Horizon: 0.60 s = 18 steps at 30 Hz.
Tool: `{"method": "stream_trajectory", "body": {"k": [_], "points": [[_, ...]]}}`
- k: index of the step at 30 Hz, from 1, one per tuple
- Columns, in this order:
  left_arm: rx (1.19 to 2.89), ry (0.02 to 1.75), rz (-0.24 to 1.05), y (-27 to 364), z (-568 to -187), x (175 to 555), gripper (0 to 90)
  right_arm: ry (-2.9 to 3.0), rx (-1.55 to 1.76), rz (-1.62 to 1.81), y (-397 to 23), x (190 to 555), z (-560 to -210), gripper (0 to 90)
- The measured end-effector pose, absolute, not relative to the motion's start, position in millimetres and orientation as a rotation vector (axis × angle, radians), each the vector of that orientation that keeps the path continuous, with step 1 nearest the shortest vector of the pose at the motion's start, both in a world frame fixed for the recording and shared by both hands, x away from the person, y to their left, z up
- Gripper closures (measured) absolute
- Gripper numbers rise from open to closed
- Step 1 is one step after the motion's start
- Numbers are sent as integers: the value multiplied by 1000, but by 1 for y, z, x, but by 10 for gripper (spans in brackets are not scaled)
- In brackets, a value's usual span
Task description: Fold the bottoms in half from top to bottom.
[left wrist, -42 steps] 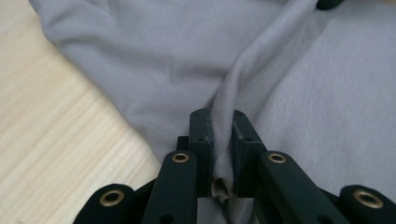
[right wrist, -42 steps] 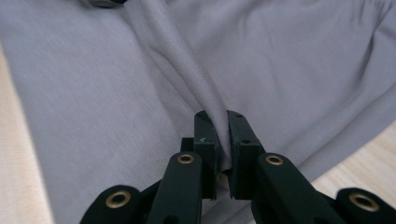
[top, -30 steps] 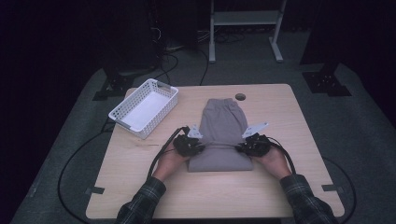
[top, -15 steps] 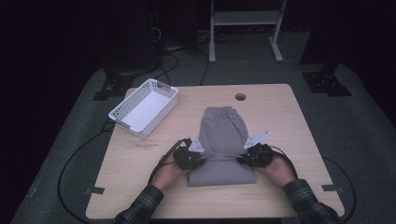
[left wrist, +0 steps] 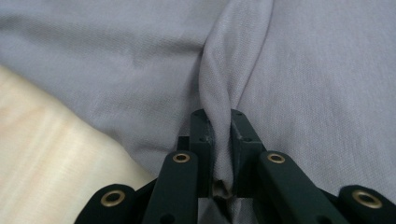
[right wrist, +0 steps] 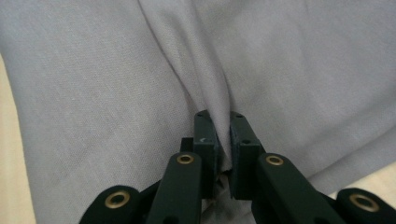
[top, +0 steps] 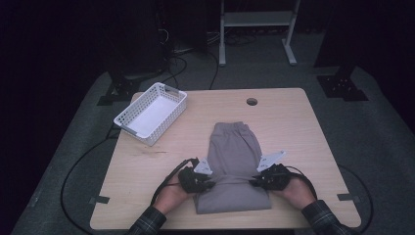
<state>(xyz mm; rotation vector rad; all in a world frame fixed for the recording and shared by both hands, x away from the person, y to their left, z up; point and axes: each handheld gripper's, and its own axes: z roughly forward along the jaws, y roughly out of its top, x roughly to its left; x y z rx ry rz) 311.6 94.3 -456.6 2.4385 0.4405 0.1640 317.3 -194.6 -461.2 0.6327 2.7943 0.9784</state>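
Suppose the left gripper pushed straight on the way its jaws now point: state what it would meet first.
The left gripper is shut on a pinched ridge of the grey garment. Straight ahead lies more of that cloth, then probably the right gripper facing it, though depth is hard to judge.

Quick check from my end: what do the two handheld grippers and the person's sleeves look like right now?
Both the left gripper and right gripper are black, each topped by a grey three-cornered plate and trailing a black cable. The jaw links carry brass-coloured rivets. The sleeves are dark plaid.
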Motion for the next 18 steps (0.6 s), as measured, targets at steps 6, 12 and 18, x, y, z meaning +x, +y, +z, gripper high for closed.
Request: {"method": "stream_trajectory", "body": {"k": [6, 12, 18], "points": [[2440, 422, 143, 95, -454, 299, 822, 2803, 594, 968, -195, 302, -460, 835], [2380, 422, 166, 100, -436, 307, 822, 2743, 608, 1039, -201, 305, -442, 836], [2323, 418, 239, 104, -411, 322, 823, 2665, 594, 1077, -204, 315, -419, 836]]}}
